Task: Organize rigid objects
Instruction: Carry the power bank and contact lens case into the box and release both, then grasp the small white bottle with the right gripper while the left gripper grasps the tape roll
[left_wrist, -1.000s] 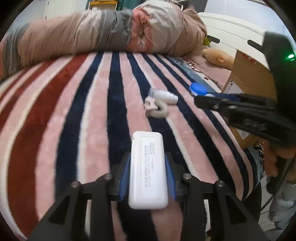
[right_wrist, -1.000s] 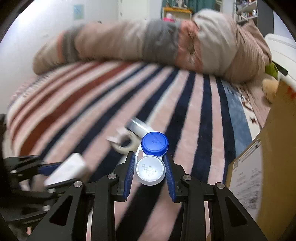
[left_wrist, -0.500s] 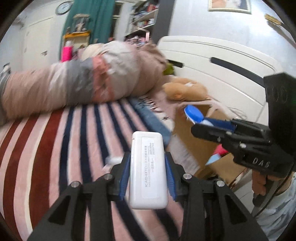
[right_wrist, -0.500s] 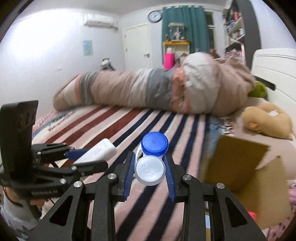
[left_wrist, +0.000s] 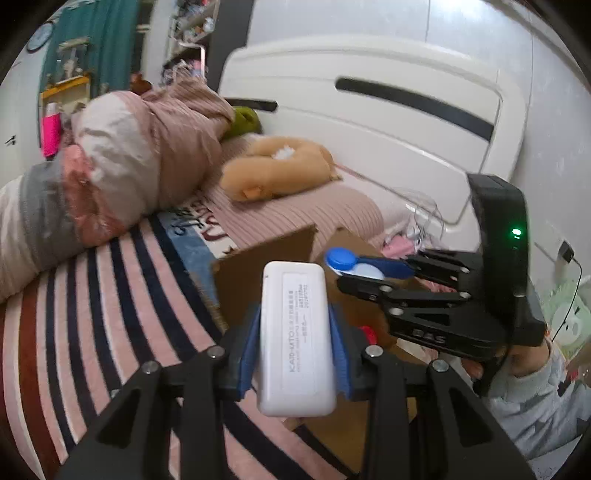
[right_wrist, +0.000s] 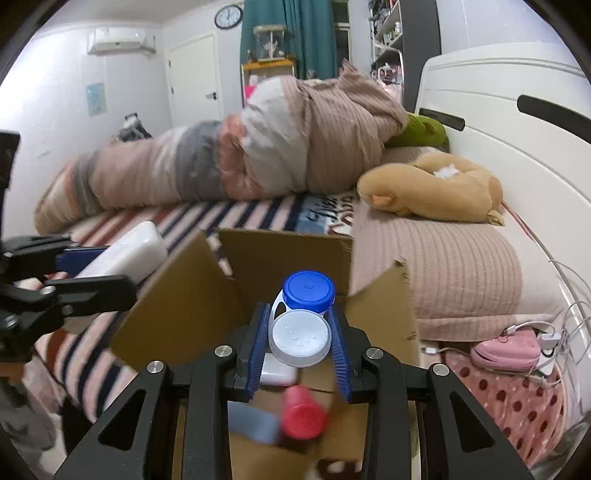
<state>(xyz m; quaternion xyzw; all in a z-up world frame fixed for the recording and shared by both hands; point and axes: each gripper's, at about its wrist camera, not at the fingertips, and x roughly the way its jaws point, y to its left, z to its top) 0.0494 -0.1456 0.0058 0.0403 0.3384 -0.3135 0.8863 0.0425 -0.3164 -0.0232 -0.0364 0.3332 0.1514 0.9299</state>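
Observation:
My left gripper (left_wrist: 293, 339) is shut on a flat white rectangular case (left_wrist: 295, 339) with grey print, held above the edge of an open cardboard box (left_wrist: 258, 273). My right gripper (right_wrist: 299, 332) is shut on a contact lens case (right_wrist: 301, 314) with one blue cap and one white cap, held over the same cardboard box (right_wrist: 192, 306). Inside the box lie a red-capped bottle (right_wrist: 303, 411) and a white block (right_wrist: 277, 371). In the left wrist view the right gripper (left_wrist: 354, 267) with the lens case (left_wrist: 341, 258) hangs over the box. The left gripper (right_wrist: 107, 269) and white case (right_wrist: 127, 253) show at the left of the right wrist view.
The box stands beside a bed with a striped blanket (left_wrist: 92, 314). A rolled quilt (right_wrist: 240, 158) and a tan plush toy (right_wrist: 432, 188) lie on the bed by the white headboard (left_wrist: 388, 122). A pink device with cables (right_wrist: 506, 349) lies at the right. A hand and grey sleeve (left_wrist: 535, 391) hold the right gripper.
Both grippers have lifted off the striped blanket and swung right to the cardboard box, each keeping its object. The small items left on the blanket have gone out of view.

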